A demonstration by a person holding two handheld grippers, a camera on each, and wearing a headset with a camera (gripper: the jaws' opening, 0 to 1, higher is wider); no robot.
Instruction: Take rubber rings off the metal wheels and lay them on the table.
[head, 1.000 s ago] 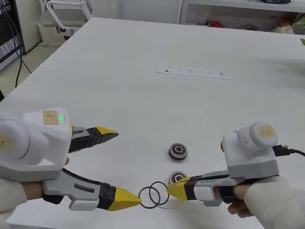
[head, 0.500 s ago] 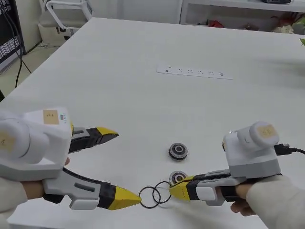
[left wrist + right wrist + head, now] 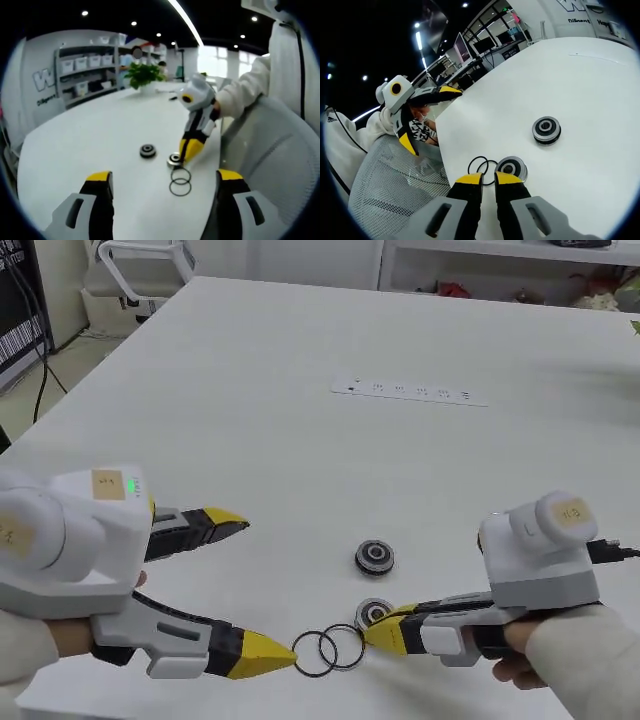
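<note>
Table: a white tabletop (image 3: 300, 440) carries everything.
Rubber rings: two thin black rubber rings (image 3: 330, 650) lie flat on the table near its front edge, overlapping each other. They sit between the tips of the two grippers, and in the left gripper view (image 3: 180, 181) they are straight ahead.
Near wheel: a small metal wheel (image 3: 373, 612) lies flat just beside the rings. It is partly hidden in the head view by the tip of the right gripper, and it shows more clearly in the right gripper view (image 3: 511, 167).
Far wheel: a second wheel (image 3: 374, 557) lies flat a little farther up the table, apart from the first one. It has a dark outer band.
Left gripper: the left gripper (image 3: 270, 590) is low over the front-left of the table with its jaws spread wide and nothing between them. Its lower tip is just beside the nearer ring.
Right gripper: the right gripper (image 3: 370, 635) is at the front-right and points at the rings. Its jaws are drawn almost together with only a slim gap and hold nothing, and its yellow tips are right at the near wheel.
Power strip: a white power strip (image 3: 410, 392) lies farther back, well apart from the work.
</note>
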